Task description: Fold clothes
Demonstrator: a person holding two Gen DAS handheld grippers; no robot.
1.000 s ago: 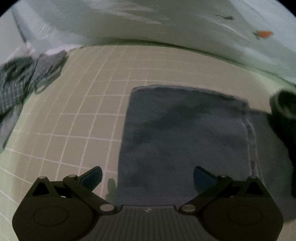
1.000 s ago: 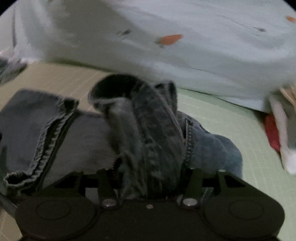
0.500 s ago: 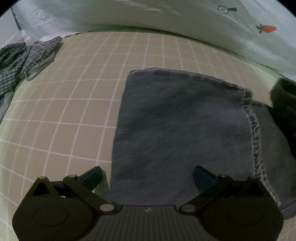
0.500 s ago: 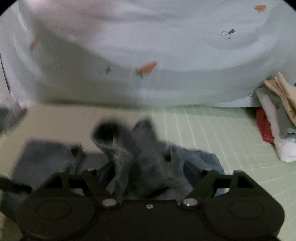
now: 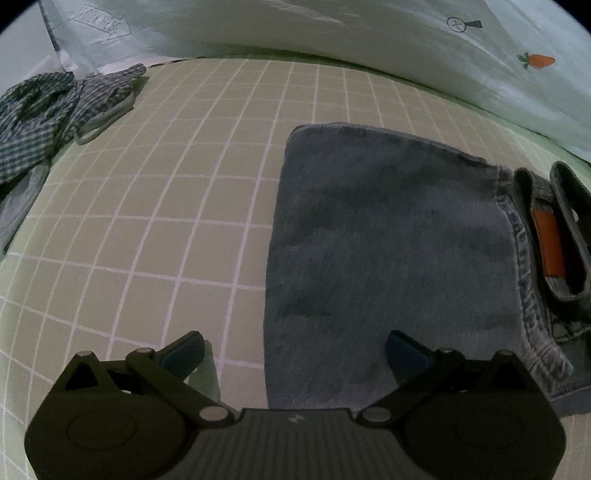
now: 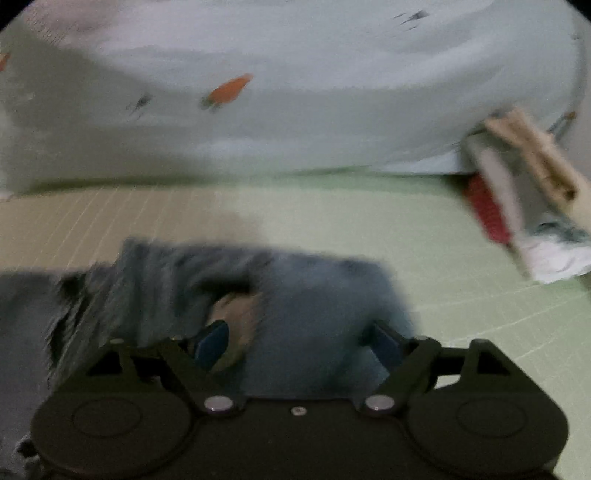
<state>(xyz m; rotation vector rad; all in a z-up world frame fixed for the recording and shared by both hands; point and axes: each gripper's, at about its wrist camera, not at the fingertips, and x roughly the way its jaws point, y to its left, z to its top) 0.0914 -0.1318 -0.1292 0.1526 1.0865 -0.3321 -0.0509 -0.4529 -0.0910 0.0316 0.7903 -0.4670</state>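
Note:
A pair of blue jeans [image 5: 391,236] lies folded flat on the gridded green mat [image 5: 177,206], its waistband with an orange label [image 5: 550,243] at the right edge. My left gripper [image 5: 293,354] is open and empty, hovering over the near edge of the denim. In the blurred right wrist view the jeans [image 6: 303,295] lie in a bunched heap on the mat. My right gripper [image 6: 299,343] is open just above them, holding nothing.
A crumpled checked shirt [image 5: 48,110] lies at the far left of the mat. A pale sheet with carrot prints [image 5: 369,29] hangs along the back. A stack of folded clothes [image 6: 524,199] sits at the right in the right wrist view.
My right gripper has opened and let go of the bunched jeans, which now lie on the mat. My left gripper stayed open and the view shifted slightly over the denim.

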